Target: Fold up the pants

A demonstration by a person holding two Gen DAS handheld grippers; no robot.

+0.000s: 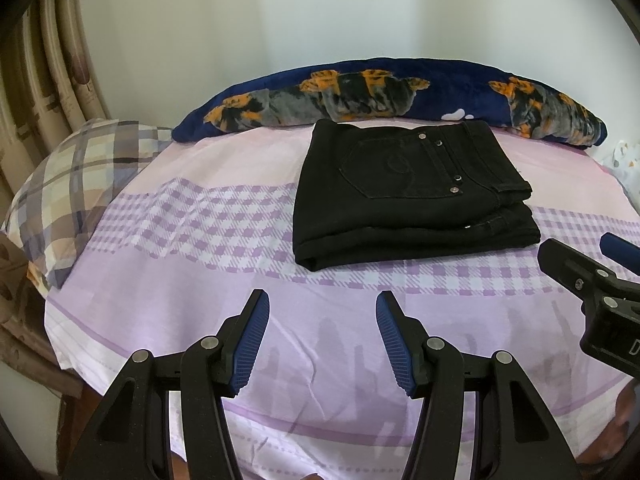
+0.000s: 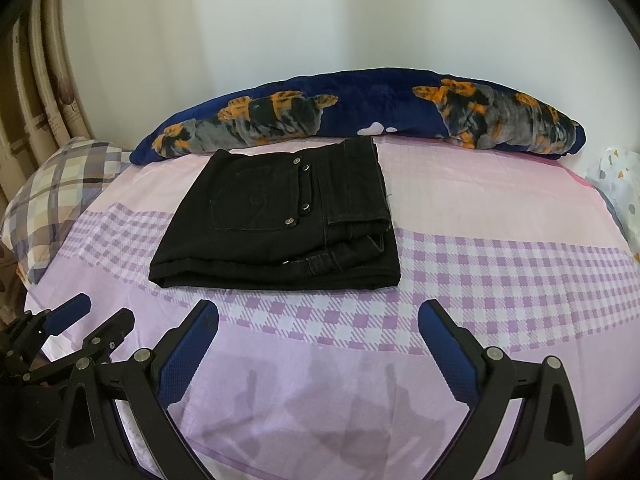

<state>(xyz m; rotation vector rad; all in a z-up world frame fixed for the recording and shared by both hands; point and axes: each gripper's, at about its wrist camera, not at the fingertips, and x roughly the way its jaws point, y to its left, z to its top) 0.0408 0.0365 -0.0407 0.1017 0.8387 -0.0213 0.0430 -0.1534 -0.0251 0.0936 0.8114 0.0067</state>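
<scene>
Since the pants (image 1: 412,196) already lie as a compact folded stack, the step in hand looks like release and retreat, maybe a last tidy. Left wrist view: left gripper (image 1: 322,340) has its fingers spread wide, nothing between the pads, hovering over the lilac bedsheet (image 1: 160,300). Pants sit ahead of the fingertips and a bit right of the right-hand pad, well apart, back pocket up, waistband end toward the right. Right gripper (image 1: 580,256) pokes in at the right edge, near the pants' front right corner, not touching as far as I can tell; its opening is hard to read here. Blue blanket roll (image 1: 392,96) lies beyond the pants, its edge apparently touching the far side; plaid pillow (image 1: 68,184) far left.

Right wrist view: right gripper (image 2: 318,332) fingers also released wide, empty. Pants (image 2: 280,220) ahead and left of centre, nearest the left-hand pad, clear gap between. Left gripper (image 2: 84,316) seen low left, also empty.

Doing it well, judged: keep both pairs of fingers apart and back off straight, so no pad snags the loose waistband layers at the front right. If squaring up, press flat from above, don't pinch the edge.
</scene>
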